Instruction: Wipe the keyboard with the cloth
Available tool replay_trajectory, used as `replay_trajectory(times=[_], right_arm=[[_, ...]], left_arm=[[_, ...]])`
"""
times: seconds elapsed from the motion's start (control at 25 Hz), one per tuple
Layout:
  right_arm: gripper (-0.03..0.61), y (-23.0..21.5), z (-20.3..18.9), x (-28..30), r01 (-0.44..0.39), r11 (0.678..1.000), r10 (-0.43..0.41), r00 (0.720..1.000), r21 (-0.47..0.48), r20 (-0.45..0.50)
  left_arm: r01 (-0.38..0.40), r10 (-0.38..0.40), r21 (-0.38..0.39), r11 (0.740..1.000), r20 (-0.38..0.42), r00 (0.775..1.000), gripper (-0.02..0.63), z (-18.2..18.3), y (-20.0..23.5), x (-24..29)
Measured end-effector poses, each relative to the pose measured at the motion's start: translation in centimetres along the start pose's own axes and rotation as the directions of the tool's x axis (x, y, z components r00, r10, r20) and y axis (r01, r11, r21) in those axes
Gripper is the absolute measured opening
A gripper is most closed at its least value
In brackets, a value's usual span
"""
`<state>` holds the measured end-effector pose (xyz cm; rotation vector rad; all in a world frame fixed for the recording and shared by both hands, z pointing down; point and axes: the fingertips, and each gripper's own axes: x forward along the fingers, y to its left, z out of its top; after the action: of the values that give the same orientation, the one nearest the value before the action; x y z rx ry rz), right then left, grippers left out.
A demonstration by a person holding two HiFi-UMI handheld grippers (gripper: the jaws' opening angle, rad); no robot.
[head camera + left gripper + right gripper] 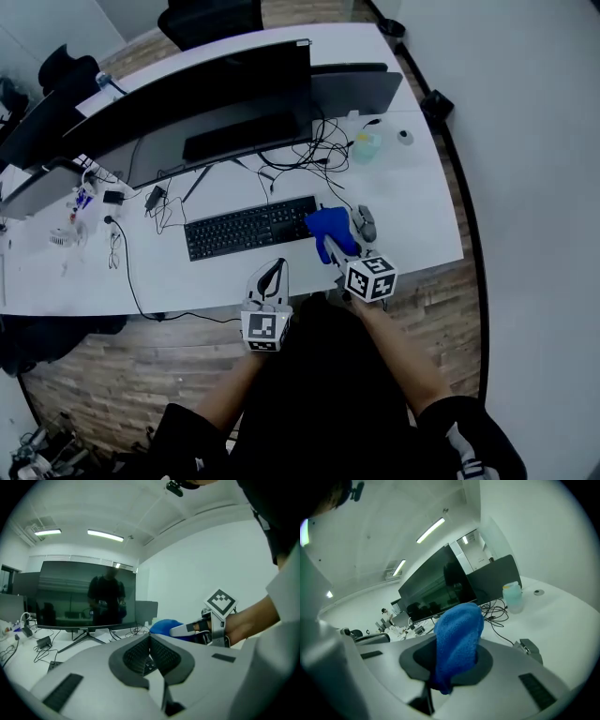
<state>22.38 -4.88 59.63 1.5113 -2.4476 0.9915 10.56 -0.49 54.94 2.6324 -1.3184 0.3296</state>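
The long white desk (417, 202) is the working surface. Its near edge runs just under your two grippers and its right end curves round close to the wall. The wide black monitor (202, 98) stands along the back, with a tangle of black cables (314, 155) between its foot and the keys, so there is little room behind. The flat black keyboard (250, 228) lies parallel to the near edge with only a narrow bare strip in front of it. More leads and small items lie to its left. The widest open surface is to the right, past the mouse and out to the desk's end. Your left gripper (274, 270) sits at the near edge just in front of the keyboard, apart from it. Its jaws are pressed together at the tips with nothing between them. Your right gripper (334, 247) reaches in over the keyboard's right end, its jaws clamped on the blue terry cloth (457, 639). The cloth stands up in a bunched fold from between the pads and hangs a little below them. From the head view the cloth covers the keyboard's right-hand corner, just beside the grey computer mouse (365, 223). Whether it presses on the keys cannot be told.
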Motion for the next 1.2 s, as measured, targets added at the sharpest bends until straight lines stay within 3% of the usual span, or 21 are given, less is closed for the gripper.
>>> replay_trajectory(times=[0.16, 0.28, 0.48, 0.76, 1.0, 1.2], right_arm=[[0.069, 4.9, 1.0, -2.8, -0.015, 0.999, 0.018, 0.998, -0.043, 0.067], [0.069, 8.6, 1.3, -4.9, 0.009, 0.997, 0.002, 0.990, -0.081, 0.138], [0.069, 15.3, 0.6, -8.6, 0.082, 0.968, -0.030, 0.976, -0.236, 0.217], [0.069, 21.4, -2.0, -12.5, 0.091, 0.940, -0.022, 0.978, -0.327, 0.209], [0.067, 23.9, -3.8, -14.5, 0.076, 0.930, -0.007, 0.982, -0.360, 0.190], [0.067, 25.4, -3.9, -16.9, 0.023, 0.906, 0.070, 0.977, -0.422, 0.203]], left_arm=[[-0.012, 0.016, -0.094, 0.996, 0.044, 0.999, 0.006, 1.9, -0.4, -3.2], [-0.029, 0.038, -0.123, 0.992, 0.075, 0.996, 0.006, 2.8, -0.5, -6.5], [-0.039, 0.045, -0.046, 0.998, 0.142, 0.989, 0.006, 4.4, -1.2, -12.6], [-0.023, 0.036, -0.076, 0.997, 0.181, 0.983, 0.006, 5.8, -2.8, -16.8], [-0.108, 0.123, -0.086, 0.990, 0.201, 0.972, 0.006, 6.1, -2.9, -19.3], [-0.149, 0.167, -0.095, 0.984, 0.223, 0.960, 0.006, 6.4, -5.3, -21.2]])
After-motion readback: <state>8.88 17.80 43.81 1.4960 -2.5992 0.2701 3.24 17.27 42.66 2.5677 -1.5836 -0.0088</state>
